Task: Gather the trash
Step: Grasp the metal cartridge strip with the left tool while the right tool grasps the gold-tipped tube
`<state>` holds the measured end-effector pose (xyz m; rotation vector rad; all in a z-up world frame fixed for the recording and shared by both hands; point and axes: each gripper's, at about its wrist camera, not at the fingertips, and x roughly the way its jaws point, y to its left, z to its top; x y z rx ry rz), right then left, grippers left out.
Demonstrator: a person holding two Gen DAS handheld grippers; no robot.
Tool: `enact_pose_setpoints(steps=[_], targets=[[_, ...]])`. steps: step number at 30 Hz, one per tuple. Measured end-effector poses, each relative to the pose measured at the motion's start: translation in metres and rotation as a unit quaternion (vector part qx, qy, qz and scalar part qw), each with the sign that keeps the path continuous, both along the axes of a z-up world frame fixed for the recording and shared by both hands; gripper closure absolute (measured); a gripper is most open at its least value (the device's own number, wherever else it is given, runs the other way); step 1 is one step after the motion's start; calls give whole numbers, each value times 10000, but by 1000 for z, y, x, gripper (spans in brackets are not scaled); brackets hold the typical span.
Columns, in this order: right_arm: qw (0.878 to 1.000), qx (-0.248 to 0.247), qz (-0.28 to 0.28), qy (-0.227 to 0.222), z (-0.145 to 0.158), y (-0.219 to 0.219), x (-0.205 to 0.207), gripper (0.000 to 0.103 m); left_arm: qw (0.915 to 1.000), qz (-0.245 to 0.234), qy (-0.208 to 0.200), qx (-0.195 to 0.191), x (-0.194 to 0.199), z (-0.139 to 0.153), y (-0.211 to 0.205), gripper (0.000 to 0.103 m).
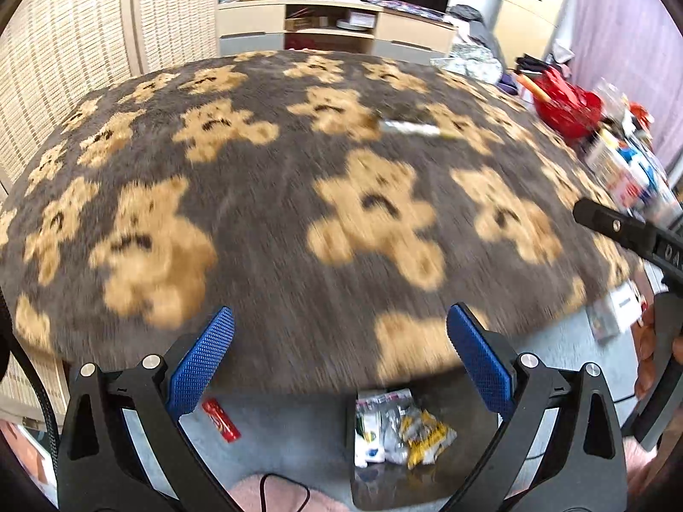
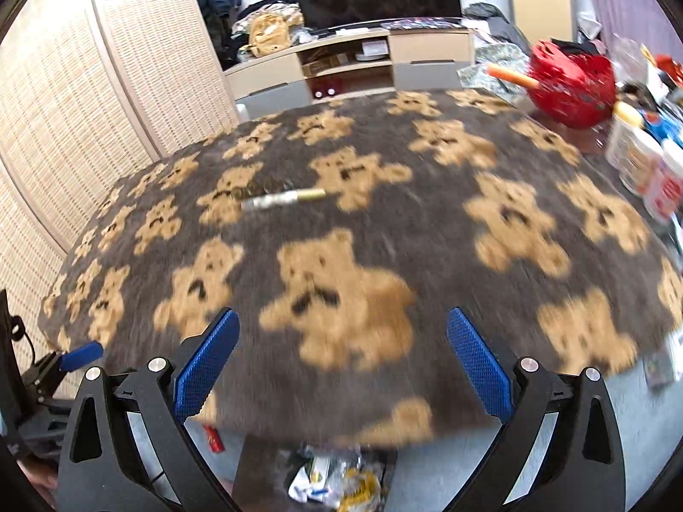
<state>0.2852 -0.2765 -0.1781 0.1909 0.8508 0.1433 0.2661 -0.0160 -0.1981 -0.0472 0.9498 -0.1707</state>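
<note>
A silver and gold wrapper (image 1: 412,128) lies on the bear-patterned blanket (image 1: 277,213); it also shows in the right wrist view (image 2: 284,199). Below the near edge, a dark bin (image 1: 384,482) on the floor holds crumpled white, silver and yellow wrappers (image 1: 401,426), also seen in the right wrist view (image 2: 337,480). A red wrapper (image 1: 221,420) lies on the floor beside it. My left gripper (image 1: 341,354) is open and empty above the blanket's near edge. My right gripper (image 2: 341,358) is open and empty too; part of it shows at the right of the left view (image 1: 631,234).
A red basket (image 2: 572,81) and jars and boxes (image 2: 640,162) crowd the right side. A wicker screen (image 2: 106,106) stands on the left. A TV cabinet (image 2: 341,68) is at the back. Small packets (image 1: 614,311) lie on the floor at right.
</note>
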Motion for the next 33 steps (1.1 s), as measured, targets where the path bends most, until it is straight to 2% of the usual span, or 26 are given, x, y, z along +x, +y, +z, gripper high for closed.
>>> enact_pose_setpoints(steps=[4, 6, 14, 17, 30, 31, 33], targets=[[9999, 61, 83, -12, -7, 7, 34, 6, 9999, 100, 11, -38, 40, 4, 2, 8], [9998, 67, 166, -8, -12, 12, 50, 9, 9999, 155, -10, -17, 59, 6, 3, 8], [9968, -292, 728, 150, -34, 43, 116, 35, 9997, 217, 17, 92, 118, 3, 2, 9], [9950, -340, 919, 190, -42, 51, 135, 36, 9998, 197, 43, 78, 135, 1, 1, 9], [9844, -490, 1675, 219, -52, 74, 173, 34, 9995, 265, 148, -7, 168, -7, 9, 9], [9838, -490, 1708, 222, -52, 75, 172, 36, 9995, 257, 173, -35, 168, -7, 9, 9], [9832, -504, 1739, 250, -51, 75, 168, 49, 9995, 253, 173, -39, 167, -6, 8, 9]])
